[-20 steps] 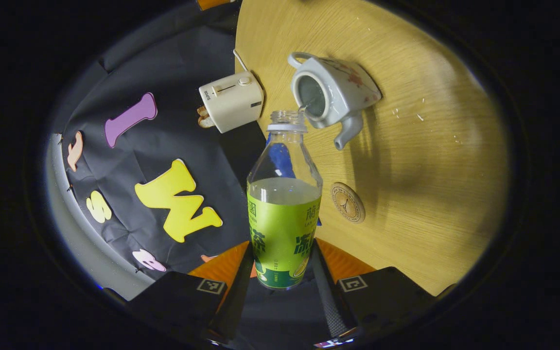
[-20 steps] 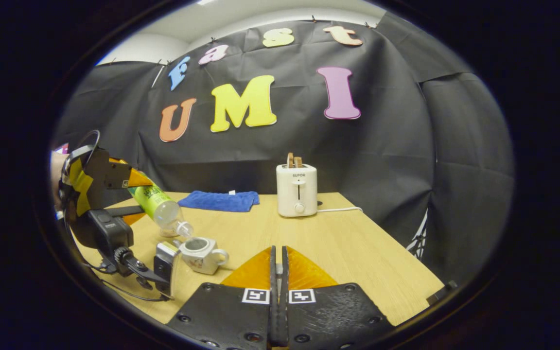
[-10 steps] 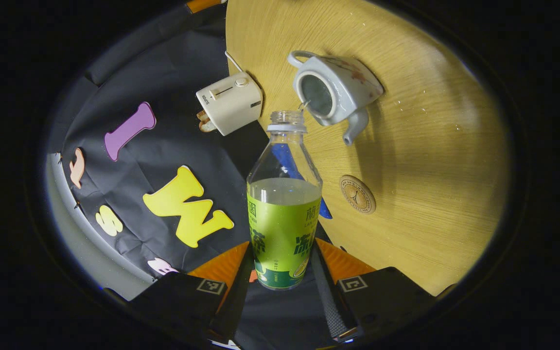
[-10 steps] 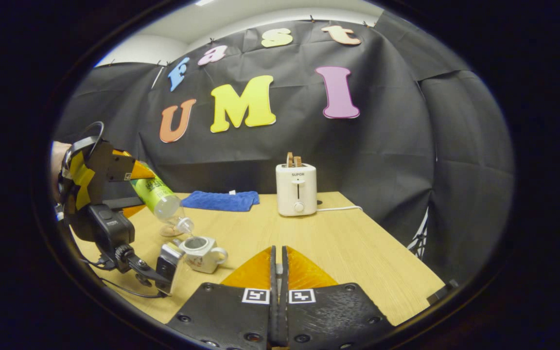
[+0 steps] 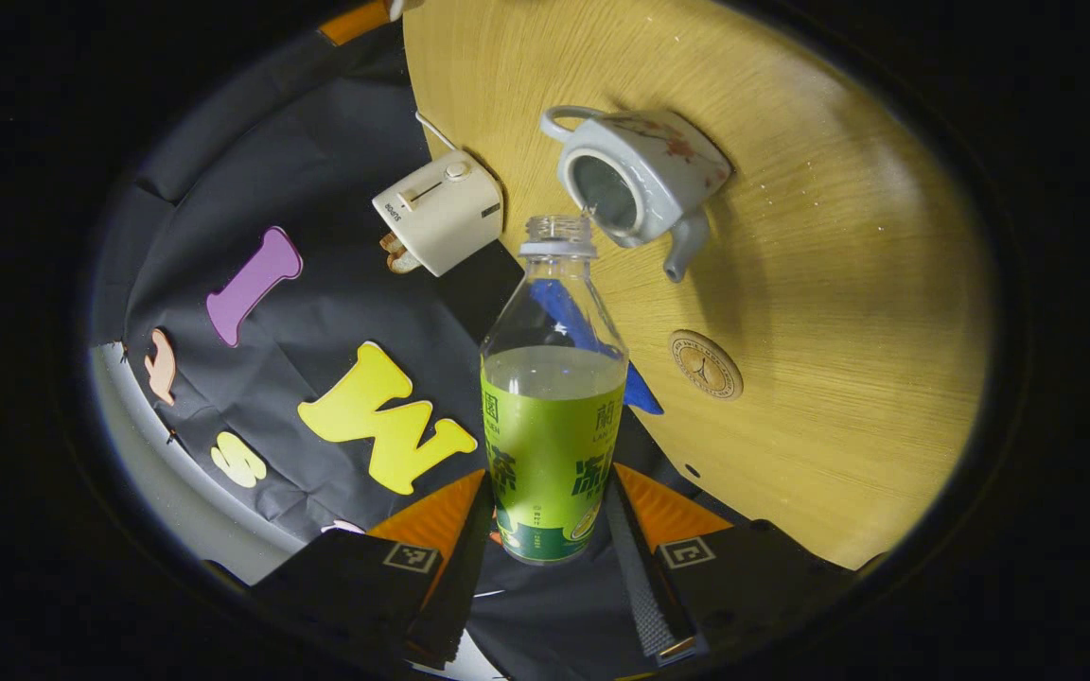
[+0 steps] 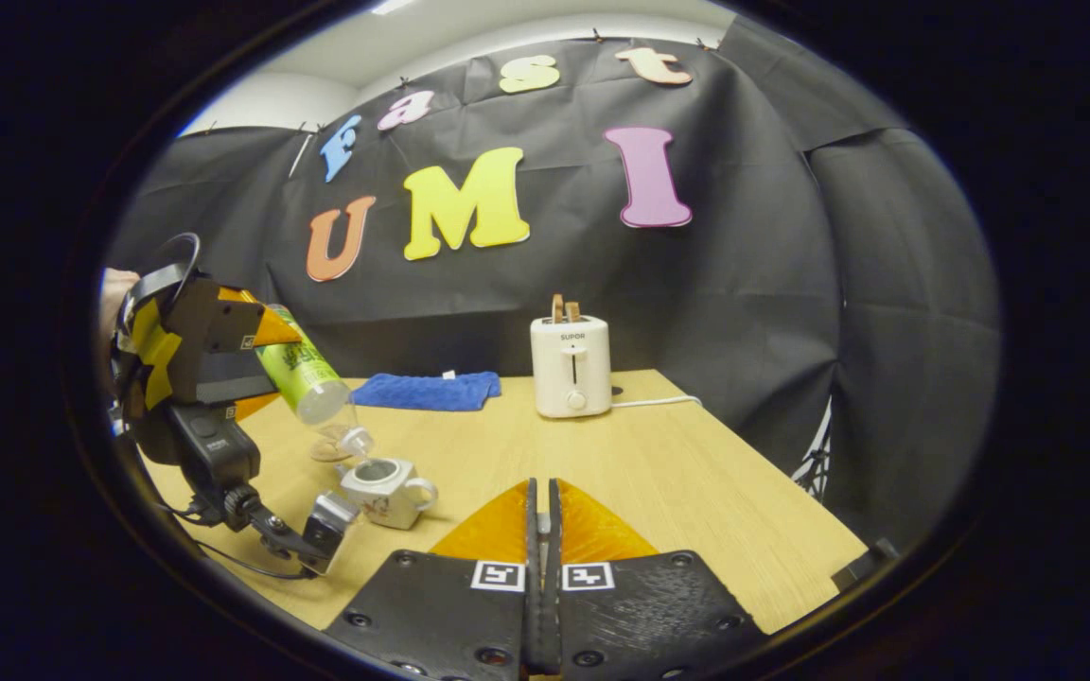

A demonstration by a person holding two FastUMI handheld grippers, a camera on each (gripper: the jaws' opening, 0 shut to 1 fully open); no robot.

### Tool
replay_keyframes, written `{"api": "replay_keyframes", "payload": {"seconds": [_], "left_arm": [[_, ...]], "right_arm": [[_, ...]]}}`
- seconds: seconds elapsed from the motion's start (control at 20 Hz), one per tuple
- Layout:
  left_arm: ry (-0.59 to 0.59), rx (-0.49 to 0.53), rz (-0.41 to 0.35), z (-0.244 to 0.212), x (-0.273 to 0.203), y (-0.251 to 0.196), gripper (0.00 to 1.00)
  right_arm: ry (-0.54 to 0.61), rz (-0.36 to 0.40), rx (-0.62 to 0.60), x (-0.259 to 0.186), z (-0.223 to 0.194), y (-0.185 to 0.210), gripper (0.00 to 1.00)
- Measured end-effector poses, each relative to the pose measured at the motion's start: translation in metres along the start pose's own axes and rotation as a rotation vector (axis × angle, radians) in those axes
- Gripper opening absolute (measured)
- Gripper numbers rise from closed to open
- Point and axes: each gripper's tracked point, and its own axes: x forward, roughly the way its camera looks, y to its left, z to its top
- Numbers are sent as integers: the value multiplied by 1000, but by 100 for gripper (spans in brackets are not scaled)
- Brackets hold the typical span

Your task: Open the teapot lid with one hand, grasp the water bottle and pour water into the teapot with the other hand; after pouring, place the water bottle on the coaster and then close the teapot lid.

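My left gripper (image 5: pixel 550 482) is shut on a clear water bottle (image 5: pixel 553 416) with a green label. The uncapped bottle is tilted mouth-down over the open top of the white teapot (image 5: pixel 644 175), and a thin stream runs from the mouth into it. In the right gripper view the left gripper (image 6: pixel 252 350) holds that bottle (image 6: pixel 304 374) above the lidless teapot (image 6: pixel 379 487) at the table's left. A round wooden coaster (image 5: pixel 706 364) lies bare near the teapot. My right gripper (image 6: pixel 538 492) is held off to the side over the table, shut on the teapot lid, of which only a small pale bit shows.
A white toaster (image 6: pixel 571 367) with bread in it stands at the back of the wooden table (image 6: pixel 677 482), its cord trailing right. A blue cloth (image 6: pixel 427 390) lies at the back left. The table's right edge is near.
The left gripper has risen a little and the bottle now tilts more steeply over the teapot, with its mouth still above the opening. The right gripper has hardly moved.
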Motion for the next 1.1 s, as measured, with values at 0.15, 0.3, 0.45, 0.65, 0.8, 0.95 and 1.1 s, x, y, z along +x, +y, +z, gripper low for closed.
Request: {"api": "replay_keyframes", "payload": {"seconds": [0.15, 0.3, 0.45, 0.65, 0.8, 0.95, 1.1], "left_arm": [[5, 4, 8, -2, 1, 4, 70], [8, 13, 5, 0, 1, 4, 70], [13, 16, 2, -2, 2, 4, 70], [13, -2, 0, -4, 3, 3, 70], [0, -17, 3, -3, 4, 4, 70], [-34, -98, -4, -2, 6, 0, 70], [-88, -331, -97, 4, 7, -30, 66]], "right_arm": [[-5, -1, 1, -2, 0, -1, 0], [-3, -2, 3, -2, -1, -1, 0], [-6, -4, 4, -3, -1, -2, 0], [-8, -4, 5, -3, 0, 0, 0], [-10, -6, 4, -2, 2, -1, 0], [-13, -8, 8, -3, 3, -1, 0], [-21, -10, 13, -5, 6, -2, 0]]}}
